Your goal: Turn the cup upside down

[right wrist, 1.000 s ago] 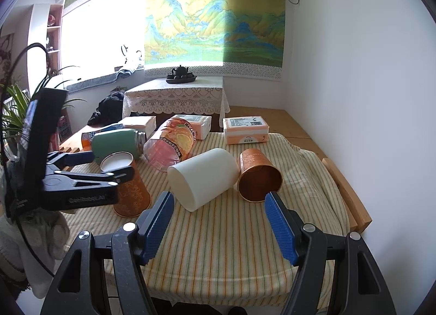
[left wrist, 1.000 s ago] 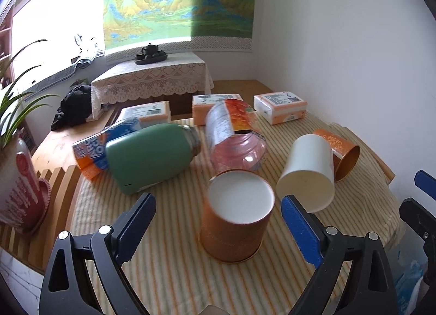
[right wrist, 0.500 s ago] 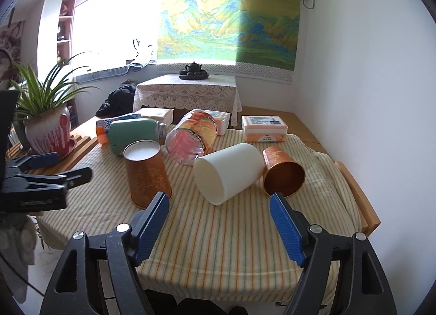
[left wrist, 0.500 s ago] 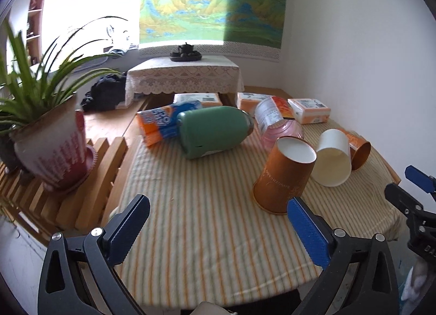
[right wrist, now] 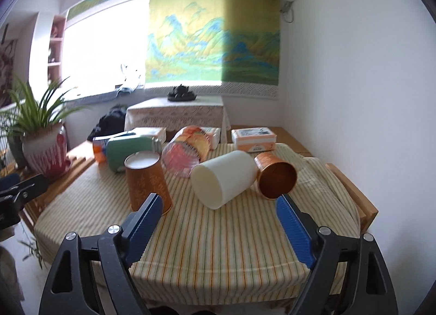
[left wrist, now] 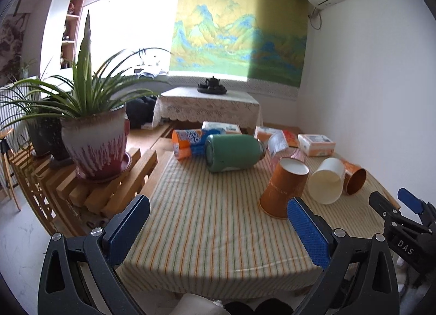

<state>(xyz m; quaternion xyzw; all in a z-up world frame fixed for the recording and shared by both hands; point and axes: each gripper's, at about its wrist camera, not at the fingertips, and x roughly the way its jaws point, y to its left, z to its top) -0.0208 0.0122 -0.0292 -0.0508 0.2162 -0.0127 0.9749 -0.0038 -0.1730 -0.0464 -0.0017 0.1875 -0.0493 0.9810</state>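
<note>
Cup point(right wrist: 148, 180) stands mouth-down on the striped cloth point(right wrist: 218, 233), base up, axis near vertical, so the flip looks done. It sits just ahead-left of your right gripper point(right wrist: 218, 222) and ahead-right of your left gripper point(left wrist: 218, 230), touching neither. Both grippers gape wide, holding nothing. Right one looks nearer. White cup point(right wrist: 223, 179) lies on its side beside it.

Black plastic left gripper point(left wrist: 218, 229) frame, triangular cut-outs, silver screws, ribbed blue fingers point(left wrist: 308, 230), matching right gripper point(right wrist: 218, 223)
</note>
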